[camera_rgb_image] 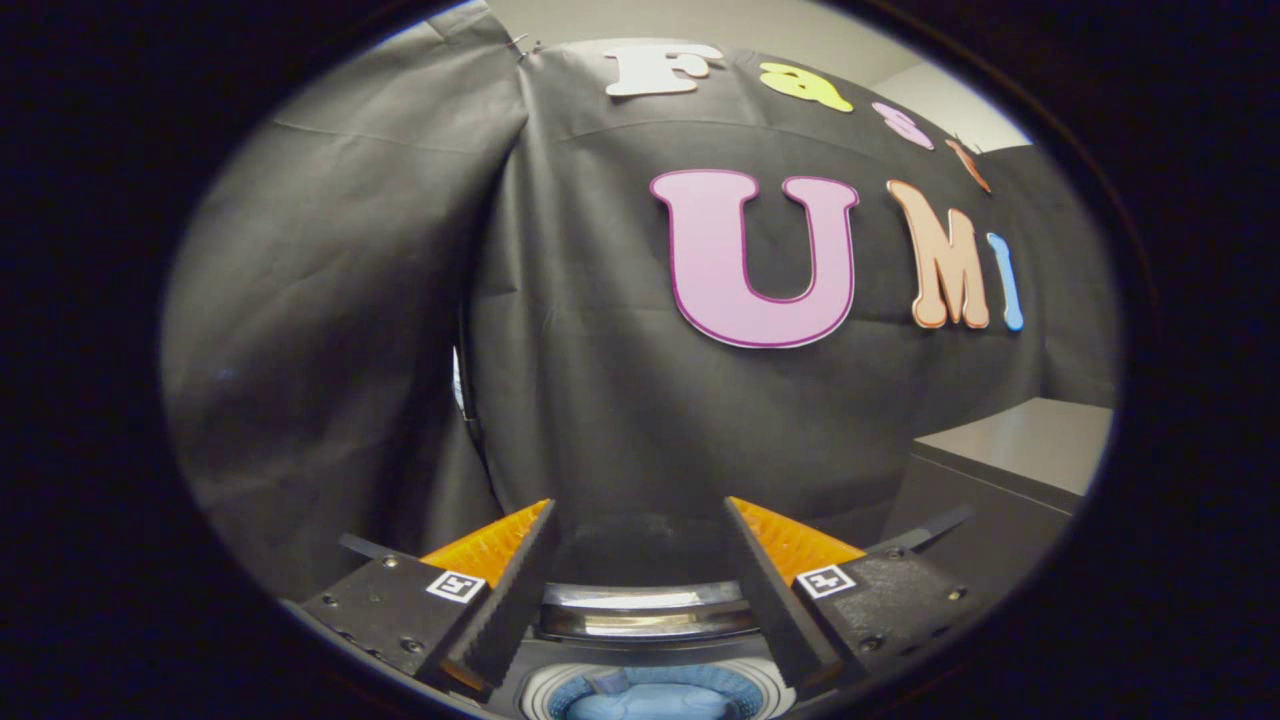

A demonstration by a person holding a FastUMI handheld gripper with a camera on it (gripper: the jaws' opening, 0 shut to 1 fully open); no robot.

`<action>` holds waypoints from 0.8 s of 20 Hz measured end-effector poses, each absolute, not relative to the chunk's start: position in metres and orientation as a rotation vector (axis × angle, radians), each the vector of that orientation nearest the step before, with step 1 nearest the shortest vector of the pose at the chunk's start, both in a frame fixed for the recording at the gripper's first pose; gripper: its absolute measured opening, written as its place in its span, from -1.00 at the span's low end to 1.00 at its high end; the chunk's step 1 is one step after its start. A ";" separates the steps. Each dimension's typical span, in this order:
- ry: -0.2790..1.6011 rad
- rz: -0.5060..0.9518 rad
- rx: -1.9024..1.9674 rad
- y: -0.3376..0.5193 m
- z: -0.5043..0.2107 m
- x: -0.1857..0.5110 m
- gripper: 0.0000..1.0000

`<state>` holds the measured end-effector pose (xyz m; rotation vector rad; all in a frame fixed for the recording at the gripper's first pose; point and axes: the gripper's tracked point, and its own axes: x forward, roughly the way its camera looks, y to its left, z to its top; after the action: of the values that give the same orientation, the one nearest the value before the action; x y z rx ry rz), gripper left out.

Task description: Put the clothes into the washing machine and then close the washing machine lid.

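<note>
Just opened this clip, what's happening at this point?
A person holds the gripper above a top-loading washing machine, fingers spread open with nothing between them. Blue clothes already lie in the drum below the fingers. The lid appears to stand raised against the black cloth wall, so closing it seems to be what remains.

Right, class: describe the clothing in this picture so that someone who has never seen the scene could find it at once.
Start at the black cloth wall, then drop to the washing machine below it, its raised lid showing as a shiny band. Between the open gripper fingers lies the round drum opening, and inside it sits the blue clothing, the only soft blue thing among dark, hard surfaces.
</note>
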<state>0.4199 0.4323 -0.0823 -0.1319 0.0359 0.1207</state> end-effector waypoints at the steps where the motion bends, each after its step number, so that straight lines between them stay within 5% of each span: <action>1: 0.041 0.120 -0.130 0.432 -0.084 0.418 0.94; 11: 0.052 0.103 -0.128 0.424 -0.098 0.394 0.94; 16: 0.215 0.067 -0.080 0.401 -0.166 0.385 0.94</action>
<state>0.3850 0.4011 -0.1661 -0.0796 0.2153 0.0667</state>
